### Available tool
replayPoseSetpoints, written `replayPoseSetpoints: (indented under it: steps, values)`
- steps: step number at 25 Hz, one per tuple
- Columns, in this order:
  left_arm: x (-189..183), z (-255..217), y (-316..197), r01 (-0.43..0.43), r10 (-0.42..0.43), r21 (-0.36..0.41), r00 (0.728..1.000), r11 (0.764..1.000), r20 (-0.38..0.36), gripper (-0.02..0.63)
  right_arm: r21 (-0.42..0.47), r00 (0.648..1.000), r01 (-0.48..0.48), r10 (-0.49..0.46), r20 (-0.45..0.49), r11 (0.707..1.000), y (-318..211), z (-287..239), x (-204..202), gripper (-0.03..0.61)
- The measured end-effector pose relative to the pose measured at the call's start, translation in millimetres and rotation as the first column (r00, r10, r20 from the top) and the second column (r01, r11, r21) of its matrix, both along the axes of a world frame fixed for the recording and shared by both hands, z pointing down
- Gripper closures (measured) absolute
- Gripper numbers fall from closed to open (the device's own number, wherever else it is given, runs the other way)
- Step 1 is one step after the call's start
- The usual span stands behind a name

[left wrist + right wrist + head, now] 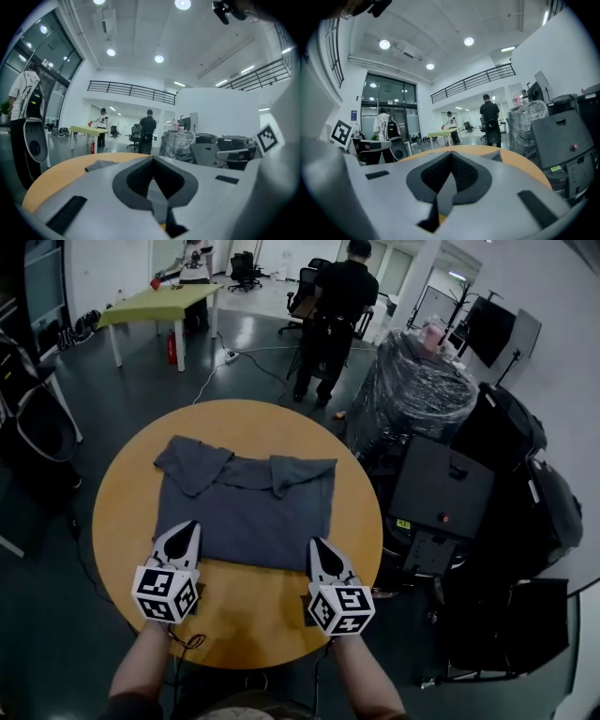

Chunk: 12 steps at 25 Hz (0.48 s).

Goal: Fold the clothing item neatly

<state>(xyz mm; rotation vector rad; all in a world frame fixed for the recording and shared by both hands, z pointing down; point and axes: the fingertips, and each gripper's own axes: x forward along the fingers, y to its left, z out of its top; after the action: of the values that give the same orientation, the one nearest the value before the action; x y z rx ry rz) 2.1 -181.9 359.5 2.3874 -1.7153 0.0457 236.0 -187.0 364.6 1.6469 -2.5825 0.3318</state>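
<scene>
The gray T-shirt (248,507) lies spread on the round orange desk (234,615), filling the middle of the head view. By my judgement the fold is only partly done. The body reads as a compact, fairly smooth rectangle with a straight near edge. One sleeve (192,463) juts out loosely toward the upper left, and a flap (302,472) on the other side is turned in over the body. The jutting sleeve and at least one more fold of the body seem left to do. The cloth looks thin and soft, with light wrinkles near the collar end.

At the shirt's near edge sit both tools: the left hand-held gripper (187,529) at lower left and the right hand-held gripper (319,545) at lower right. Each has its jaws pressed together. A gray strip shows along each seam, but the shirt's edge lies flat, so I judge neither is pinching cloth.
</scene>
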Motion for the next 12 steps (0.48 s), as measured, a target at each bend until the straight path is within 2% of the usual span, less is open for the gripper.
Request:
replayPoseSetpoints:
  steps: [6, 9, 12]
  values:
    - [32.9, -20.7, 77.6, -0.052, 0.052, 0.038, 0.999, 0.998, 0.009, 0.606, 0.059, 0.996, 0.077, -0.079, 0.034, 0.995, 77.2, -22.3, -11.1, 0.588]
    - [49.3, -14.6, 115.9, -0.077, 0.077, 0.018, 0.997, 0.997, 0.007, 0.606, 0.072, 0.989, 0.116, -0.122, 0.089, 0.991, 107.4, -22.6, -14.7, 0.589]
    - [58.6, 3.1, 141.5, -0.093, 0.092, -0.031, 0.995, 0.995, -0.032, 0.606, 0.04, 0.978, 0.122, -0.127, 0.167, 0.992, 125.7, -9.7, -10.9, 0.589]
